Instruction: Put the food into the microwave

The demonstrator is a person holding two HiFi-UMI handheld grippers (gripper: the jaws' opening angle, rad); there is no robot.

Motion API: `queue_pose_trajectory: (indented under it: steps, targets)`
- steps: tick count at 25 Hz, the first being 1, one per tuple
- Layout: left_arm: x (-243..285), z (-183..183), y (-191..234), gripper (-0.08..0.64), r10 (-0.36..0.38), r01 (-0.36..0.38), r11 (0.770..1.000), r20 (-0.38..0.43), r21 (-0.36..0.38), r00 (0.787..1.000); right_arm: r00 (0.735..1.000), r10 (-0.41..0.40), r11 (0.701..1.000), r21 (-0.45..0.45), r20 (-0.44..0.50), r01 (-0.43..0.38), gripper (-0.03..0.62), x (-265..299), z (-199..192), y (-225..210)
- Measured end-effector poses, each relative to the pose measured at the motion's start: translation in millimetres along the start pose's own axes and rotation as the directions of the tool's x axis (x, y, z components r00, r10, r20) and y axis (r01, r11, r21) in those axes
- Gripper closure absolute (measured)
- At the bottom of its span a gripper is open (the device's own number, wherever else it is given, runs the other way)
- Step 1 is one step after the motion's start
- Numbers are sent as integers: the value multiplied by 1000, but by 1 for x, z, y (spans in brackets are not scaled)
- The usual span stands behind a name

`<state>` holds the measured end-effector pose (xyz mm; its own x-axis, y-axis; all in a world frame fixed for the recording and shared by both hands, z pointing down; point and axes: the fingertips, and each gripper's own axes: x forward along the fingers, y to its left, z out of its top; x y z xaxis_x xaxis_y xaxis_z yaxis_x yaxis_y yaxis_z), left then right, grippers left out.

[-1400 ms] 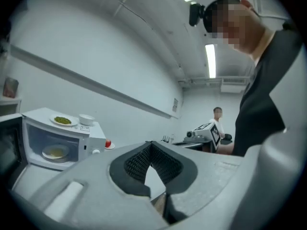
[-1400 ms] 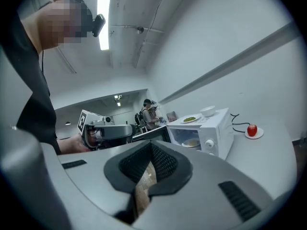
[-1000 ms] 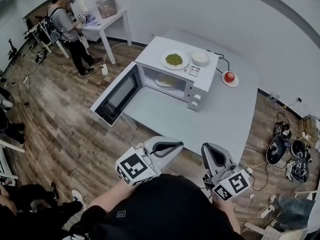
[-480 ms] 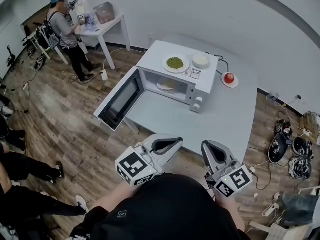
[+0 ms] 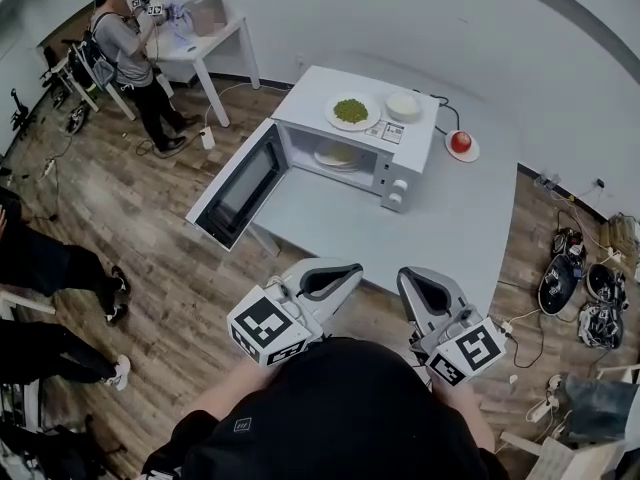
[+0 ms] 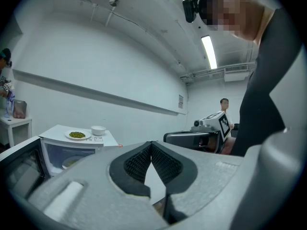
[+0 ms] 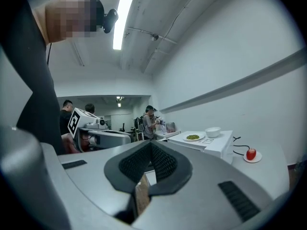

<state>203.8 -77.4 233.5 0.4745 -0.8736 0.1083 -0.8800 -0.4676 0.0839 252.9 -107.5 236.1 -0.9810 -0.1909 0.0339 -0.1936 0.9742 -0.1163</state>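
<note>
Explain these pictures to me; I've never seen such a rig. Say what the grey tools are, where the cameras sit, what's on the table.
No robot: a person holds a two-jaw tool in each hand, the left gripper and the right gripper; the marker cubes belong to them. The top-down picture comes from a camera on the person's head; the other two from cameras riding on each gripper, looking along its jaws. Both pairs of jaws are shut, holding nothing. On the grey table stands a white microwave, door open, a plate inside. On top sit a plate of green food and a white bowl. Beside it, something round and red lies on a saucer.
</note>
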Motion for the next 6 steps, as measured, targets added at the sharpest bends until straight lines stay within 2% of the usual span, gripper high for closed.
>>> queue_pose_trajectory:
  steps: [6]
  targets:
    - [1,-3,3,552,7,-7,1000,-3,-1,1000,1000,-12,1000,9,-5,12,580,0,-6,-4]
